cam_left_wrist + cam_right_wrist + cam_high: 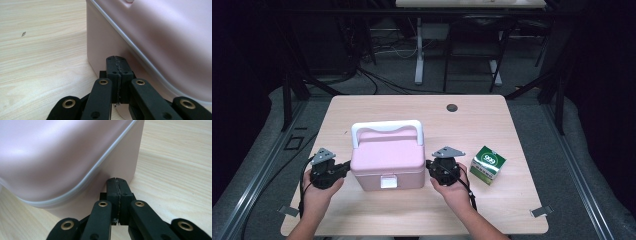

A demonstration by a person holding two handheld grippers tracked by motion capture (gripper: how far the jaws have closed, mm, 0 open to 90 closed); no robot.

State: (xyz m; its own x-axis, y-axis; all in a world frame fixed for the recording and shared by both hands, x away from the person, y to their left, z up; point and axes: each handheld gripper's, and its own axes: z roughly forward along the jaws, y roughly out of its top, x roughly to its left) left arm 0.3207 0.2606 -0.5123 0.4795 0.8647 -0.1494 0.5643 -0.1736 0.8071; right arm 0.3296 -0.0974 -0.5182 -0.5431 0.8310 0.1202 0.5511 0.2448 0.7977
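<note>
My pink lidded box point(387, 162) sits closed near the desk's front edge, between my left gripper point(346, 167) and right gripper point(429, 164), both clenched empty. Green carton point(487, 164) reads "999".

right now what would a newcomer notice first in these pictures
The pink lidded box with its white handle stands mid-table. The left hand-held gripper and the right hand-held gripper flank its two sides, jaws closed, tips at its walls. A small green and white carton sits to its right.
</note>
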